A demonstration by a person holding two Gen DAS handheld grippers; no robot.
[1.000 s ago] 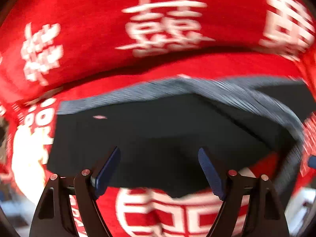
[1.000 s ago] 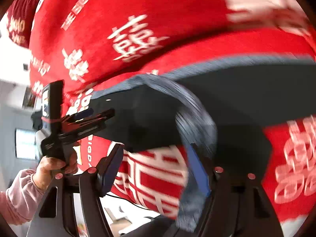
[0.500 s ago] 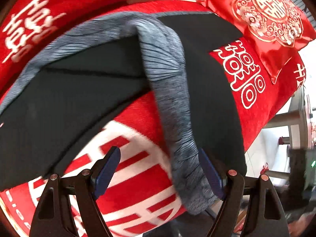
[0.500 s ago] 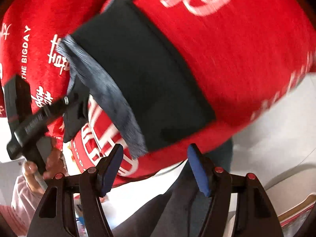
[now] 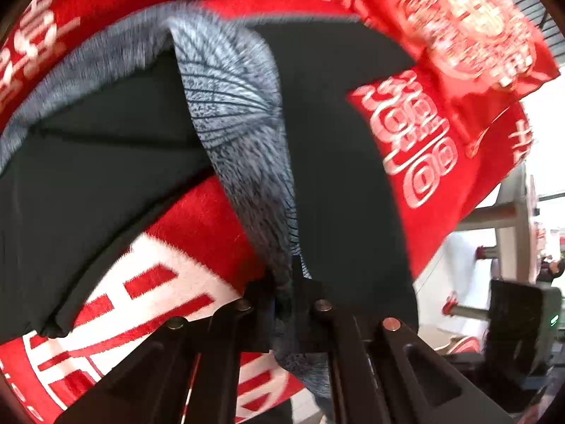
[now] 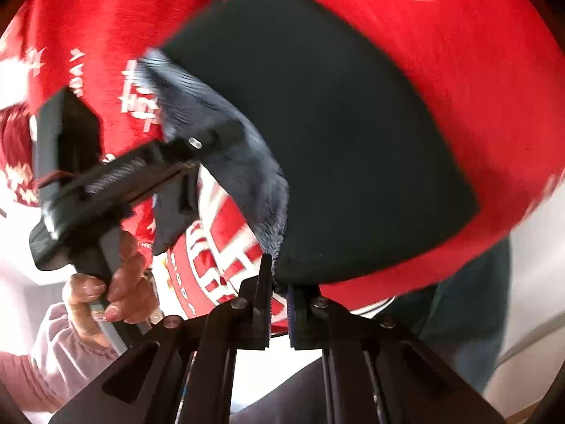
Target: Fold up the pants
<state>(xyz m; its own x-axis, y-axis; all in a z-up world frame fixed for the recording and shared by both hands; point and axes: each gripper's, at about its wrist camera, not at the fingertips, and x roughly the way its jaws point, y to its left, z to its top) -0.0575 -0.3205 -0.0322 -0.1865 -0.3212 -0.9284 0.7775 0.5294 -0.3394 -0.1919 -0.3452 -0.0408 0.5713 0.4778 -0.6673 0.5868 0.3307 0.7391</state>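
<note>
Presently both grippers have just closed on the grey waistband (image 5: pixel 243 130) of the dark pants (image 6: pixel 335 134) lying on the red blanket (image 6: pixel 441 46): left gripper (image 5: pixel 284 309) and right gripper (image 6: pixel 279 312) pinching opposite ends, the legs extending away from both.

In the left wrist view the pants (image 5: pixel 335 162) fill the middle from 9 to 5 o'clock. Their grey waistband (image 5: pixel 243 134) runs down into the closed left hand-held gripper (image 5: pixel 284 304), so there is no way straight ahead. A red cushion (image 5: pixel 469 31) blocks 1 o'clock. Bare red cloth (image 5: pixel 169 265) lies free at 7 to 8 o'clock. Open room shows past the edge at 3 to 4 o'clock, near a grey frame (image 5: pixel 512 219).

In the right wrist view the right hand-held gripper (image 6: pixel 279 282) is clamped on the pants' edge. The left hand (image 6: pixel 116 282) and its tool stand at 8 to 9 o'clock. Red cloth at 1 to 2 o'clock is clear.
</note>
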